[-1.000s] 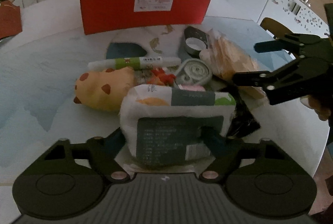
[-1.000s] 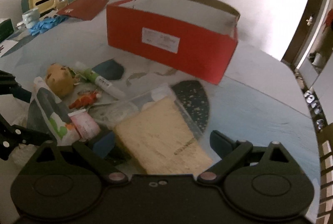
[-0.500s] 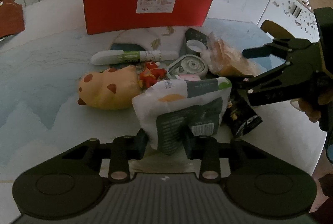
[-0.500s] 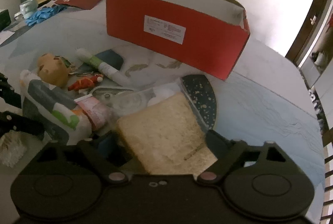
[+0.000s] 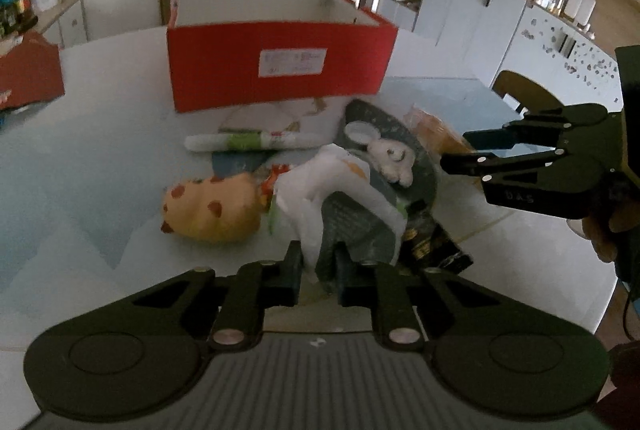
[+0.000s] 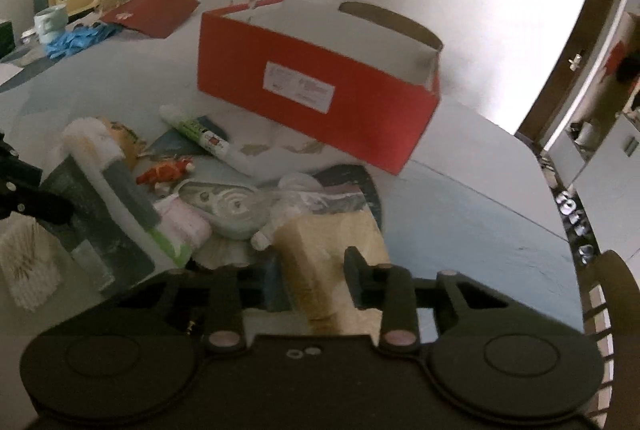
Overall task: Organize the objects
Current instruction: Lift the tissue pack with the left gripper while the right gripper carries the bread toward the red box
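Note:
My left gripper [image 5: 318,272] is shut on a white and grey snack pouch [image 5: 344,206] and holds it raised above the table; the pouch also shows in the right wrist view [image 6: 112,198]. My right gripper [image 6: 316,280] is shut on a bag of sliced bread [image 6: 332,258], lifted off the table; that gripper shows at the right of the left wrist view [image 5: 476,150]. An open red box [image 5: 276,70] stands at the back of the table, also in the right wrist view [image 6: 320,86].
On the table lie a yellow spotted plush [image 5: 212,206], a white and green tube [image 5: 248,142], a small white bunny [image 5: 392,158], a black packet [image 5: 432,246], a red toy [image 6: 168,168] and a round grey-green case [image 6: 228,210]. Chairs [image 5: 524,90] stand around.
Both grippers closed further and lifted: the left raised the snack pouch off the pile, the right pinched and raised the bread bag. The white bunny is now uncovered.

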Motion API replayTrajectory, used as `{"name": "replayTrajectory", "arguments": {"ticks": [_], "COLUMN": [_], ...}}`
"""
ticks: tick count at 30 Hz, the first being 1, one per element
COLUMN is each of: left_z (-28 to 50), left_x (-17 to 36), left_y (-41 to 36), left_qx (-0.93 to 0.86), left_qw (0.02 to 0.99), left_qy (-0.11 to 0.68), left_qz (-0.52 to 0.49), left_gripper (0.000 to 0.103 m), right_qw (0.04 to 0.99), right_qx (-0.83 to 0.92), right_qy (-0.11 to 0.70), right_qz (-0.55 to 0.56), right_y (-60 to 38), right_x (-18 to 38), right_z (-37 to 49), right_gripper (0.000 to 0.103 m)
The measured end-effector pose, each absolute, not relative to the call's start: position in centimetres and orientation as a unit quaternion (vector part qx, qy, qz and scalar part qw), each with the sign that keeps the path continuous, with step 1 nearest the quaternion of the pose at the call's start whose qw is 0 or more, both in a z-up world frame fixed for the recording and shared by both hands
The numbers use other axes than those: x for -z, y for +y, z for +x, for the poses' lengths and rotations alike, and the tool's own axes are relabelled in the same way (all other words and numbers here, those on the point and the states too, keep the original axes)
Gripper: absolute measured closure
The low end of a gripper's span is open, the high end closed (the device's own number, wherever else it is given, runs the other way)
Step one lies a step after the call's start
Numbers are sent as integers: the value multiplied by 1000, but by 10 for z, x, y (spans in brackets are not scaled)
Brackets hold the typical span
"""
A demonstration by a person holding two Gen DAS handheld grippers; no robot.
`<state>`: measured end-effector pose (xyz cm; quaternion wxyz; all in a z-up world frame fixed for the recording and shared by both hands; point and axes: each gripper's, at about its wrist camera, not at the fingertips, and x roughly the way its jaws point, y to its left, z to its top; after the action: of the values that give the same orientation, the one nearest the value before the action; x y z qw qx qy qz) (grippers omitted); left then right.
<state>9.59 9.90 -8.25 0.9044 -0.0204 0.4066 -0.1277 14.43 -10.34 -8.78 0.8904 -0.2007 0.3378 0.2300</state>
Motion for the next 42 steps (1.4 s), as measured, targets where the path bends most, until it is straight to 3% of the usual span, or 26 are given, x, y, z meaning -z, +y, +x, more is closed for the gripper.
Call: {"name": "replayTrajectory", "arguments": {"ticks": [6, 22, 42], "left_z": [94, 125, 229], "left_x": [65, 19, -49], "left_y": [91, 95, 115], "left_qx": [136, 139, 122], "left_qw": [914, 925, 943], "left_qy": [383, 351, 309], "left_qz": [-20, -31, 34], "left_gripper": [90, 90, 90], "right_qw": [902, 911, 911], "right_qx": [-218, -236, -284], "right_qy": [327, 317, 276], "right_qz": [-181, -122, -110], "right_y": [-117, -132, -77], "right_x": [71, 18, -53], "right_z": [139, 141, 237], "right_gripper": [77, 80, 81]}}
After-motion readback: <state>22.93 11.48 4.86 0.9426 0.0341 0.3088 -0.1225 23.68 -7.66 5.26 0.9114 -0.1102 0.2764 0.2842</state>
